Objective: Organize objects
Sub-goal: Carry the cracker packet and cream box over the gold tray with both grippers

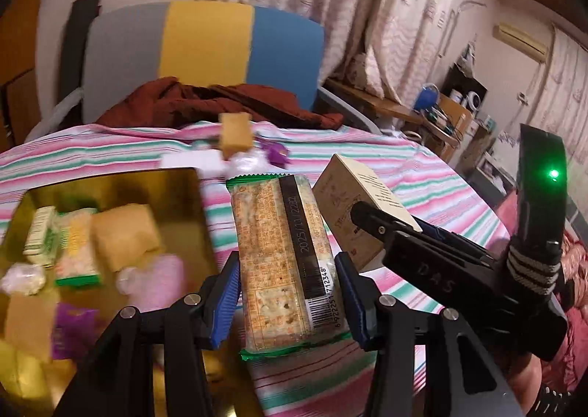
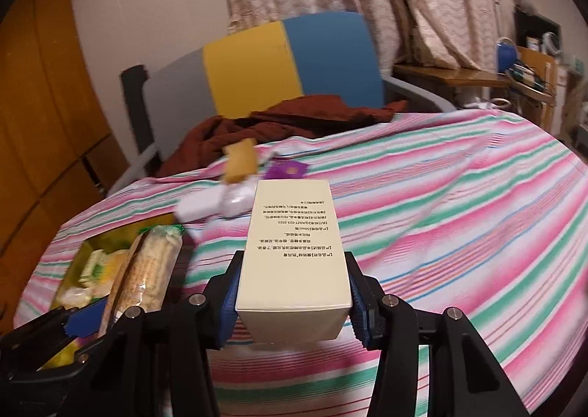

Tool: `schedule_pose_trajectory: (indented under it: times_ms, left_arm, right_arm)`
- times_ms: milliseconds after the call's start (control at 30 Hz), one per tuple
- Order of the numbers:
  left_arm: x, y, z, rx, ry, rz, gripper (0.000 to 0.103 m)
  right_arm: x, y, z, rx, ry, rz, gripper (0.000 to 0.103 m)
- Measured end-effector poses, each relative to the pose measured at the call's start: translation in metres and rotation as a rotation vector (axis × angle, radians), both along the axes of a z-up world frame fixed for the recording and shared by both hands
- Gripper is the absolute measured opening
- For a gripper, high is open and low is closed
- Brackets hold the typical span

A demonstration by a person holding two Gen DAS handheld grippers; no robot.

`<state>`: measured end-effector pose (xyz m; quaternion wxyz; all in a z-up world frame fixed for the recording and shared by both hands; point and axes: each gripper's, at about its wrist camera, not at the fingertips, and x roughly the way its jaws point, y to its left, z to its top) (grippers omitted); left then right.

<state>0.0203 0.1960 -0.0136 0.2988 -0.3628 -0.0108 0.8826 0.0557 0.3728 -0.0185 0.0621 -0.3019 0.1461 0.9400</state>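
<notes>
Clamped between the blue pads of the left tool (image 1: pixel 286 301), a green-edged cracker packet (image 1: pixel 281 262) is held lengthwise, just right of the gold tray (image 1: pixel 121 183) at about nine o'clock. The right tool (image 2: pixel 292 301) is closed on a cream box (image 2: pixel 294 255), printed face upward, above the striped desk (image 2: pixel 459 215).

As for progress, several items are already lodged in the tray: a tan pastry (image 1: pixel 125 237), a small green-and-white packet (image 1: pixel 75 250) and some pale wrapped sweets, though blur prevents more being told. At twelve o'clock a further tan pastry (image 1: pixel 235 134), white wrappers (image 2: pixel 217 204) and a purple packet (image 1: pixel 277 154) are left on the desk cloth. The task is judged roughly half done, with both held items unplaced.

From the left wrist view the tray's contents, the packet's barcode and the right tool from the side, its green lamp lit, are shown. From the right wrist view the box's printed text and the bare stretch of desk at three o'clock are given; the tray is seen only obliquely at eight o'clock.
</notes>
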Motion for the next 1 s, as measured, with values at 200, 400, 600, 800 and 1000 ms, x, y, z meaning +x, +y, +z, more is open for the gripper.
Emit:
schedule_pose_trajectory:
  times_ms: [200, 400, 600, 800, 1000]
  left_arm:
    - [-0.015, -0.05, -0.001, -0.018, -0.004, 0.103, 0.05]
    - [-0.04, -0.09, -0.016, -0.029, -0.088, 0.185, 0.051]
    - [-0.051, -0.105, -0.037, -0.085, -0.143, 0.196, 0.051]
    - [-0.056, -0.107, -0.055, -0.128, -0.191, 0.192, 0.051]
    - [-0.051, -0.108, -0.058, -0.138, -0.221, 0.203, 0.054]
  right_arm:
    - [-0.017, -0.055, 0.014, 0.004, 0.01, 0.126, 0.05]
    - [-0.046, -0.1, 0.013, -0.003, -0.019, 0.213, 0.05]
    - [-0.076, -0.131, 0.011, 0.05, -0.05, 0.248, 0.05]
    - [-0.102, -0.151, 0.004, 0.167, -0.081, 0.237, 0.051]
    - [-0.107, -0.142, -0.001, 0.142, -0.107, 0.222, 0.072]
